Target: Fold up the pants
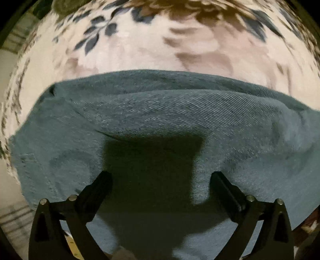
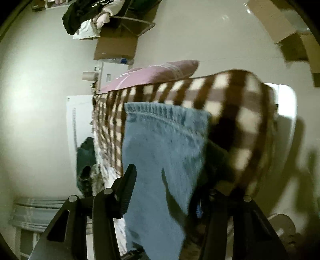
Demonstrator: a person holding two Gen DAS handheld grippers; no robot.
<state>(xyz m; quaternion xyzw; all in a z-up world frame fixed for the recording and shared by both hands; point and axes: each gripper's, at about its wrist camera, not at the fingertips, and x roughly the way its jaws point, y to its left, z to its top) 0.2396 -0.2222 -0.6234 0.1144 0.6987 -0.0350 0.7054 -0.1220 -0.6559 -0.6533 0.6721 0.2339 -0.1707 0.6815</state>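
Left wrist view: pants point(image 1: 160, 120), teal-blue twill, rumpled, spread across a floral blanket point(image 1: 140, 50); left gripper point(image 1: 161, 178) fingers wide apart above the near cloth, holding nothing.

Right wrist view: pants point(image 2: 160, 160), light blue denim, stitched hem at far end, lying between the right gripper point(image 2: 170, 180) fingers; grip cannot be told. Checked blanket point(image 2: 240, 112) and pink pillow point(image 2: 160, 74) beyond.

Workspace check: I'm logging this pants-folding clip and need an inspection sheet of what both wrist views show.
Surface: floral blanket under the garment.
Job's things: blue denim pants spread flat; elastic waistband seen in the right view.
Clutter: brown checked blanket, pink pillow.
Grippers: left gripper jaws apart above the denim; right gripper jaws apart, denim between them.
Cables: nothing seen.
Surroundings: cardboard boxes, clothes pile, pale floor.
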